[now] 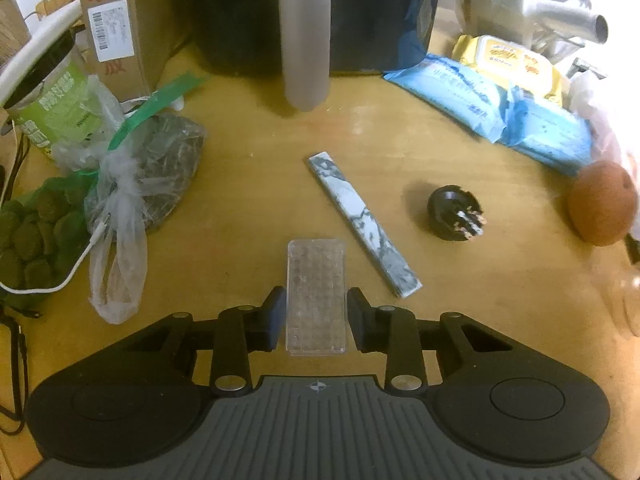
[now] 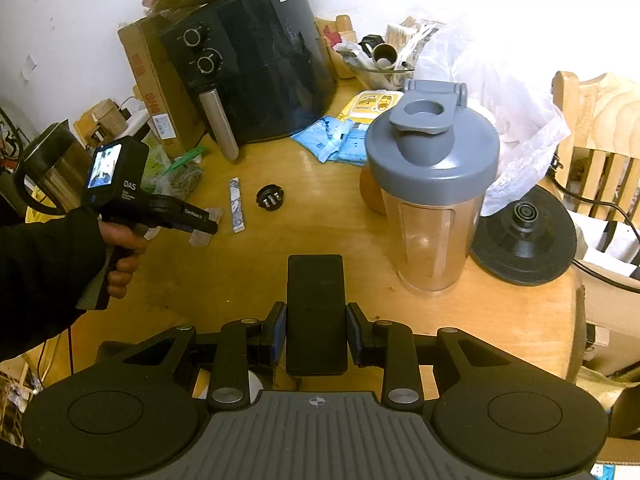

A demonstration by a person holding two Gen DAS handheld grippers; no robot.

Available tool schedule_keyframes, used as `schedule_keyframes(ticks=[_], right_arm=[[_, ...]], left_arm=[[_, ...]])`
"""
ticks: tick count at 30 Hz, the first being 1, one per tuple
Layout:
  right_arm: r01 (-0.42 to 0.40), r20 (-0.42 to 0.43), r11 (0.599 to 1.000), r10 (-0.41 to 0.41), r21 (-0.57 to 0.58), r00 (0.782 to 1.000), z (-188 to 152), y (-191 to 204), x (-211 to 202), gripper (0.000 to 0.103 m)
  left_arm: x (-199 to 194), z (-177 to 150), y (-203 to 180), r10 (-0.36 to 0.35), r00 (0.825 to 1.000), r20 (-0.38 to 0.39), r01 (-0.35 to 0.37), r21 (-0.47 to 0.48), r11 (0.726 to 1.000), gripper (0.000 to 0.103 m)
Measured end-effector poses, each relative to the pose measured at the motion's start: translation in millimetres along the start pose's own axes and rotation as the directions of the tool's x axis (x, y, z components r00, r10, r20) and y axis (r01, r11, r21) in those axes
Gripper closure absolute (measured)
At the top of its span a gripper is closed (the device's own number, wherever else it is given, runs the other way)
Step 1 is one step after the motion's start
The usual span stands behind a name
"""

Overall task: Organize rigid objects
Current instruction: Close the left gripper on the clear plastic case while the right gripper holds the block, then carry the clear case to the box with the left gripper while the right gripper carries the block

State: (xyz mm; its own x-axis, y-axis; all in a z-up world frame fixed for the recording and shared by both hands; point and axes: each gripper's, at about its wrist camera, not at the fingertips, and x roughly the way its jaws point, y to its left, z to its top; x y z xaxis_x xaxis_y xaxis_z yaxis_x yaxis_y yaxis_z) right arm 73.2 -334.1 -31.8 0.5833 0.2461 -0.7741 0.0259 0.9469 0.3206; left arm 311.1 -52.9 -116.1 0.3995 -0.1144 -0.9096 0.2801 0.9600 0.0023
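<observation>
Left tongs clamping clear block, right tongs gripping black block

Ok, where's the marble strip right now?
The marble strip lies flat mid-table in the left wrist view, diagonal between the clear block and the black plug, in front of the air fryer.

A lived-in home kitchen or dining corner: a wooden tabletop crowded with an air fryer, a shaker bottle, a kettle base, wipe packs and bagged food
</observation>
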Motion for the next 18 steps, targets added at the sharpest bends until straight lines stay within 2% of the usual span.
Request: schedule_keyframes(ticks=[18], right_arm=[[0.007, -0.040, 0.999, -0.009, -0.045, 0.999, 3, 23, 7, 0.069]], left_arm=[[-79, -28, -1, -0.084, 0.991, 0.101, 0.085, -0.005, 0.996, 0.070]])
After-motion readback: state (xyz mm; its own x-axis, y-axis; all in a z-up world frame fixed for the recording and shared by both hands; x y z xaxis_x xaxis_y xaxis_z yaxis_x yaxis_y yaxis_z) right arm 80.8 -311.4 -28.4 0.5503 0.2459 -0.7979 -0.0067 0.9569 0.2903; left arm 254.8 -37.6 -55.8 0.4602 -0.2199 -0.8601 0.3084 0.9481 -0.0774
